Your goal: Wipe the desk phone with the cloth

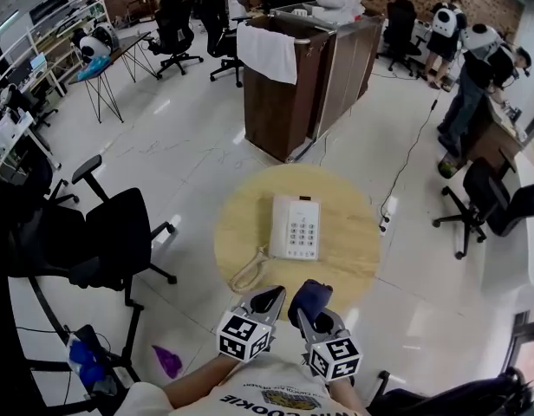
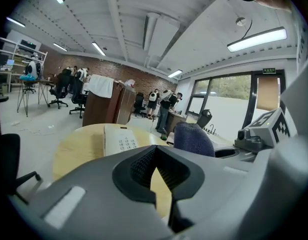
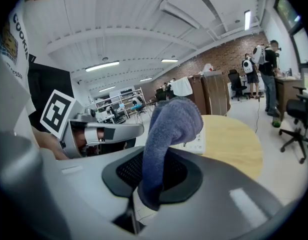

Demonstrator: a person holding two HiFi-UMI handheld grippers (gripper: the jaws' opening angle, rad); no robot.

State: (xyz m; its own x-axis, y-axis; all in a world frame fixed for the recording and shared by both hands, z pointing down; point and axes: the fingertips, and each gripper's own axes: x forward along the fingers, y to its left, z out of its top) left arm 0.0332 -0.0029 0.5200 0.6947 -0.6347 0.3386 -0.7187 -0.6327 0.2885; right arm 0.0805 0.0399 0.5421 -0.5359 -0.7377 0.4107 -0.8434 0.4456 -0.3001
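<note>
1. Only the head view takes in the whole round wooden bench (image 1: 349, 254) and the coiled cord (image 1: 248, 273) running from the desk phone (image 1: 295, 226) back toward the left claw (image 1: 269, 298). Only the right gripper view shows where the cloth (image 3: 171, 124) is pinched.
2. The phone is white and lies flat with its keypad up, ahead of both claws and touching neither.
3. The left claw has its jaws together on nothing. Just beside it, the right claw (image 3: 153, 180) is clamped on the blue-grey cloth, which stands up above its jaws.
</note>
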